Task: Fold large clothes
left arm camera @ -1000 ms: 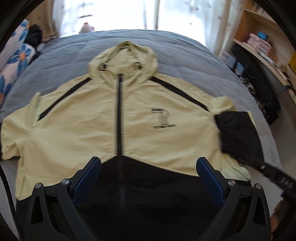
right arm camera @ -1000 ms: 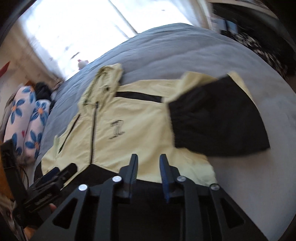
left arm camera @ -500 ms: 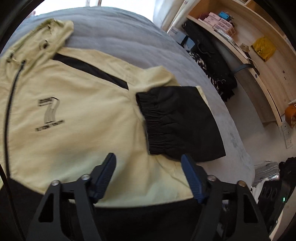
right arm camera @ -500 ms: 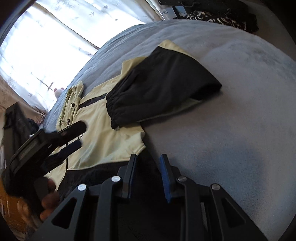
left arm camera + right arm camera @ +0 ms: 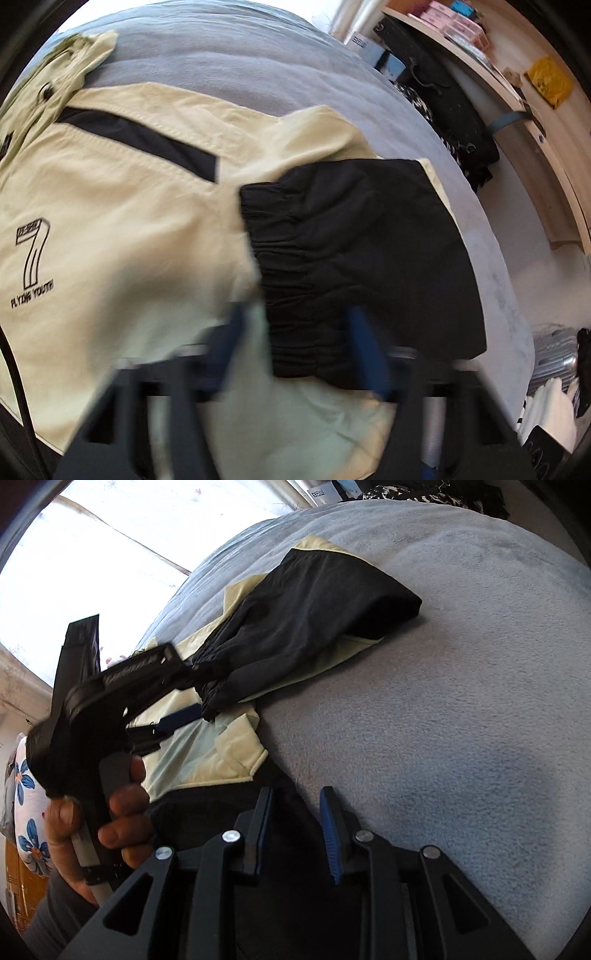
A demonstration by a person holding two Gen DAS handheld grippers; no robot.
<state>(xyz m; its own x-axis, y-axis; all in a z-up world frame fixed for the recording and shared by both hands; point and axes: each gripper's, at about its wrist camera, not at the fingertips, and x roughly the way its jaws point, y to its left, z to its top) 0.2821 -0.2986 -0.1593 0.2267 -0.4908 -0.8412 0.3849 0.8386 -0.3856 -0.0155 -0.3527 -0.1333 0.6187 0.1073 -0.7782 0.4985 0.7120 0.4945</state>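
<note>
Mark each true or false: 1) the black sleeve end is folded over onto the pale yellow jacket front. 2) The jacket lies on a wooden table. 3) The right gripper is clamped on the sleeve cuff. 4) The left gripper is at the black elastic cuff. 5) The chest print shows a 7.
1) True: the black sleeve end lies folded over the pale yellow hooded jacket.
2) False: it lies on a grey-blue blanket.
3) False: the right gripper hovers near the jacket's dark hem, nothing between its fingers.
4) True: the left gripper is closing around the gathered cuff.
5) True: an outlined 7 logo.
</note>
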